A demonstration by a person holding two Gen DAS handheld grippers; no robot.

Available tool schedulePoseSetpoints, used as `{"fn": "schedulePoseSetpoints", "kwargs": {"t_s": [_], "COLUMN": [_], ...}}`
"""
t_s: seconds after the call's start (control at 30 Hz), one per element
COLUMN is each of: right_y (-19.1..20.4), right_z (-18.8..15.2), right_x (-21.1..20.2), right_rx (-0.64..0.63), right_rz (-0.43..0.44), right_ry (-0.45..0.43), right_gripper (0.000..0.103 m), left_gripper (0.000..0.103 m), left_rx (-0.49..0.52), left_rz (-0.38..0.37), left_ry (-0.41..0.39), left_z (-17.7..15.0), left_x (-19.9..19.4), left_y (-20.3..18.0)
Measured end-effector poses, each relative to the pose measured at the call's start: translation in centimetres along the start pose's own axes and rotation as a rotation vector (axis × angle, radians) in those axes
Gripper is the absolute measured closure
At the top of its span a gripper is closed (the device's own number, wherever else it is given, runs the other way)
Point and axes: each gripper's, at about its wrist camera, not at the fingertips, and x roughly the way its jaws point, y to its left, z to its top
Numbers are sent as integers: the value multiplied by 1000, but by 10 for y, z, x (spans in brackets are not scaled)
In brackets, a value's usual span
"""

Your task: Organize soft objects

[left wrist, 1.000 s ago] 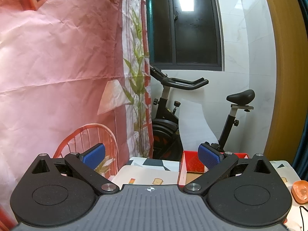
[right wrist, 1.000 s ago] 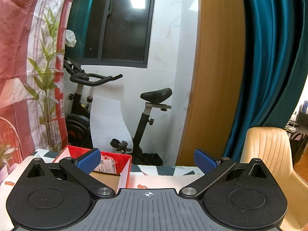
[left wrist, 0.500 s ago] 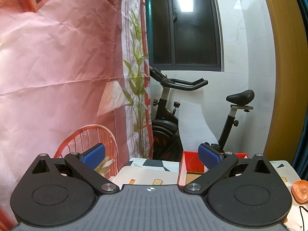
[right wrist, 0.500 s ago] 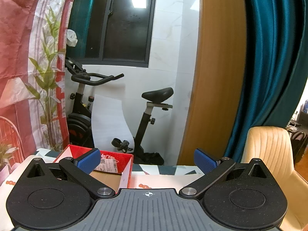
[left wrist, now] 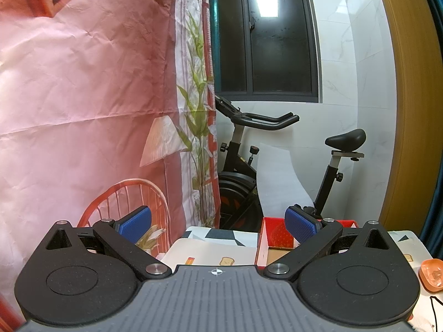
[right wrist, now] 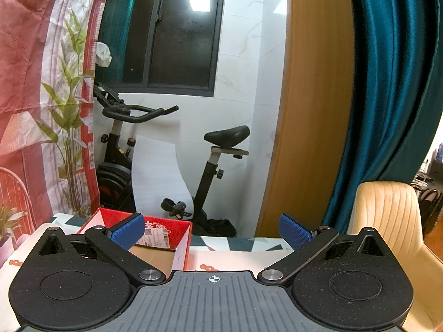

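Both grippers are held level above the near edge of the bench (left wrist: 210, 251), looking across it toward the far edge. The left gripper (left wrist: 218, 225) has its jaws spread wide with nothing between the blue pads; the right gripper (right wrist: 211, 231) is the same, jaws spread and holding nothing.

The open red cardboard box (right wrist: 166, 229) sits toward the far edge of the bench, on a cloth printed with toast and grey shapes. In the right wrist view its long axis runs roughly along the far edge, its opening faces up, and its white inner wall stands nearest the camera; a printed label shows on the inside of its far wall. In the left wrist view the same box (left wrist: 272, 233) lies partly behind the right-hand pad. What is inside it cannot be told. An orange soft object (left wrist: 432, 272) lies near the right edge of the bench in the left wrist view; its shape is cut off by the frame, so its axis cannot be told.

Beyond the bench stand an exercise bike (right wrist: 177, 166), a dark window (left wrist: 265, 41), a printed pink backdrop (left wrist: 83, 110), a teal curtain (right wrist: 393, 83) and a cream chair (right wrist: 387, 215).

Against the frames a second earlier, the scene has shifted only slightly, and the jaws have stayed spread.
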Motion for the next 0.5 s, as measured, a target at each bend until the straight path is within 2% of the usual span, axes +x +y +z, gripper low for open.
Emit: {"fn": "schedulePoseSetpoints", "kwargs": {"t_s": [0.5], "right_y": [2], "right_z": [0], "right_x": [-1], "right_rx": [6], "right_rz": [9], "right_ry": [1], "right_gripper": [0], "left_gripper": [0], "left_rx": [3], "left_rz": [0], "left_ry": [9], "left_z": [-3], "left_x": [1], "left_y": [1]}}
